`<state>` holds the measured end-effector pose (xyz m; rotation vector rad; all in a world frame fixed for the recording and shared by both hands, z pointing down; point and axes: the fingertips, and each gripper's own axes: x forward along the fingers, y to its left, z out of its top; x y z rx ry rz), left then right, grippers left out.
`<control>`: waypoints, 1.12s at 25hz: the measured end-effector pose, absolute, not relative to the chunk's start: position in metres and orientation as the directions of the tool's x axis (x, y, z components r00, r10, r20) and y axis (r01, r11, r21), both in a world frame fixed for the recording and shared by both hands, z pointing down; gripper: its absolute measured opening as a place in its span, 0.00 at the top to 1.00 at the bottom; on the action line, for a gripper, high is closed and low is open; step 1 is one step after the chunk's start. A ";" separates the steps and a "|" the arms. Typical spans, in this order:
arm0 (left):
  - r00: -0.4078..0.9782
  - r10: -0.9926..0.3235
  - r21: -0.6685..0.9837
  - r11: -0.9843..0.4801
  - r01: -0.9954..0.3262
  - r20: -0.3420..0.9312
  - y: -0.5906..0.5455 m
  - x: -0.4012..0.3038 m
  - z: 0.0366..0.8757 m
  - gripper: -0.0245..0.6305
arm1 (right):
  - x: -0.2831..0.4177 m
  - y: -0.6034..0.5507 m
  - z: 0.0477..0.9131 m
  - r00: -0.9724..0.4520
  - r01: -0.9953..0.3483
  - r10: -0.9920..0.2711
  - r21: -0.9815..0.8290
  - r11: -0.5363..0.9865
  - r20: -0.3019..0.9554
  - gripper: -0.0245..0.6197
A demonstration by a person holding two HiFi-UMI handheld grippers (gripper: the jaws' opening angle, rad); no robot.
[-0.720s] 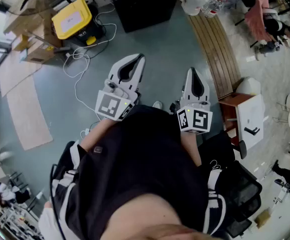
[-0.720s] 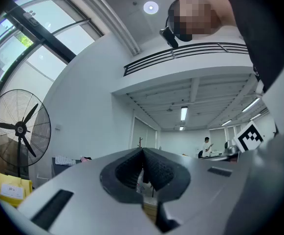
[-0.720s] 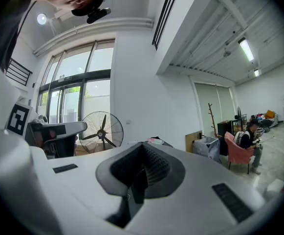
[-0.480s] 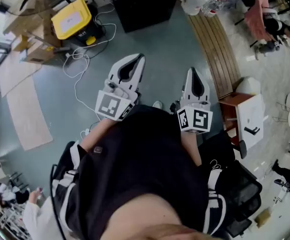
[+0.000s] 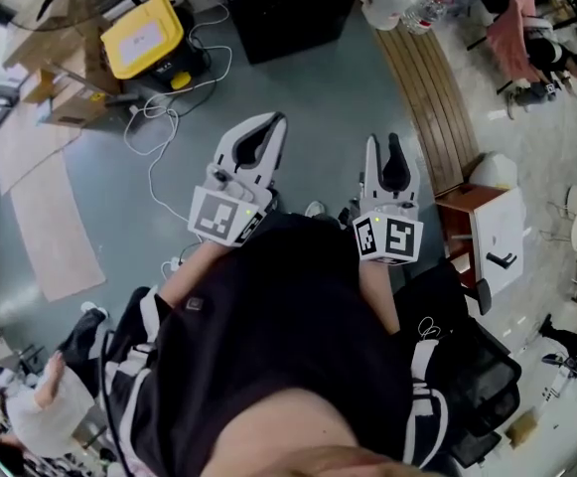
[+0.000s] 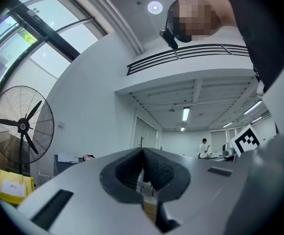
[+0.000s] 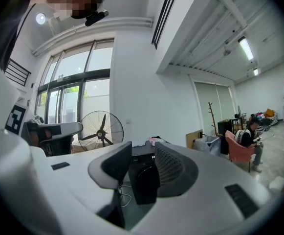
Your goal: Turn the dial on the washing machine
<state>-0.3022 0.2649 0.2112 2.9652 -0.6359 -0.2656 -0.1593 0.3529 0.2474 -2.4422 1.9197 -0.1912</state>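
Washing machine [image 5: 288,13] well ahead at 12 o'clock, dial not visible.
Left gripper [image 5: 276,119] closed and empty, right gripper [image 5: 383,139] half open, empty; loose cable [image 5: 159,117] at 10 o'clock could snag feet on approach.

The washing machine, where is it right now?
The washing machine is the black box at the head view's top centre, on the floor ahead of the left gripper and right gripper, right of the yellow case.

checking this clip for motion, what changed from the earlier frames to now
The right tool has parted its jaws, nothing between them. A person in white has walked in at lower left. The left tool stays shut; the yellow case has not moved.
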 end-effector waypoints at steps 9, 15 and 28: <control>0.906 -0.400 0.154 -0.913 -0.379 -0.141 0.196 -0.304 0.238 0.93 | -0.163 0.285 0.282 0.253 -0.959 -0.961 -0.104 -0.265 0.114 0.72; 0.888 -0.446 0.171 -0.889 -0.425 -0.115 0.139 -0.255 0.259 0.93 | -0.105 0.212 0.308 0.190 -0.974 -0.973 -0.100 -0.203 0.129 0.71; 0.788 -0.596 0.137 -0.803 -0.580 -0.152 0.002 -0.046 0.241 0.93 | 0.116 0.023 0.320 -0.022 -1.000 -0.987 -0.016 0.020 0.157 0.70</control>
